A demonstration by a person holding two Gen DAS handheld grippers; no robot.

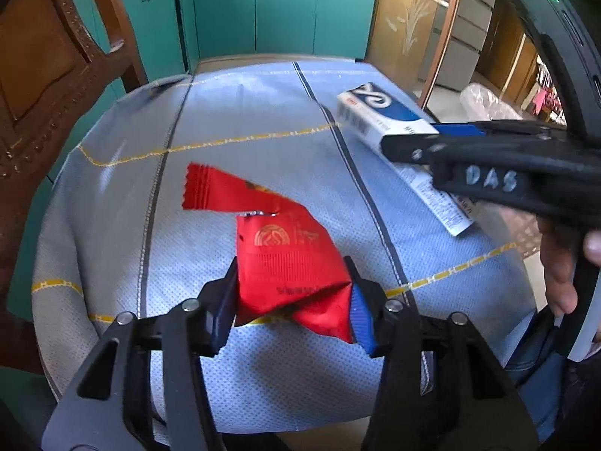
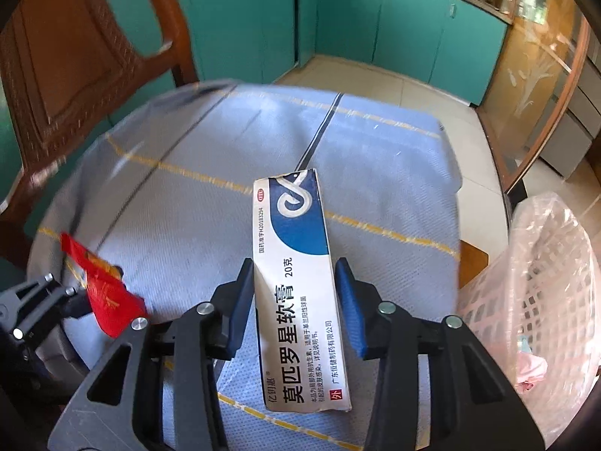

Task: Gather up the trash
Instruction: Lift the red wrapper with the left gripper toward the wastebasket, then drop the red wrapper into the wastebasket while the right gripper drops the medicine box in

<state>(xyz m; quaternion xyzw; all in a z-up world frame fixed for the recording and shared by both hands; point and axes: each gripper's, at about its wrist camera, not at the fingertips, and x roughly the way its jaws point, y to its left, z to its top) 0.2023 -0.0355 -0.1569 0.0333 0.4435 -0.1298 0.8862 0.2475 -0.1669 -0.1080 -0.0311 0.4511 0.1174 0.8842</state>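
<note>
Pinching the red wrapper at lower centre, left gripper half closed, wrapper's long axis running toward upper left. Straddling the ointment box, right gripper half open; grip uncertain, box pointing up-frame.

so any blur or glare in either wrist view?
Left wrist: red wrapper sharp, box smeared at its far end. Right wrist: box text crisp, tablecloth streaked at left, basket washed out. Both bend at the edges.
</note>
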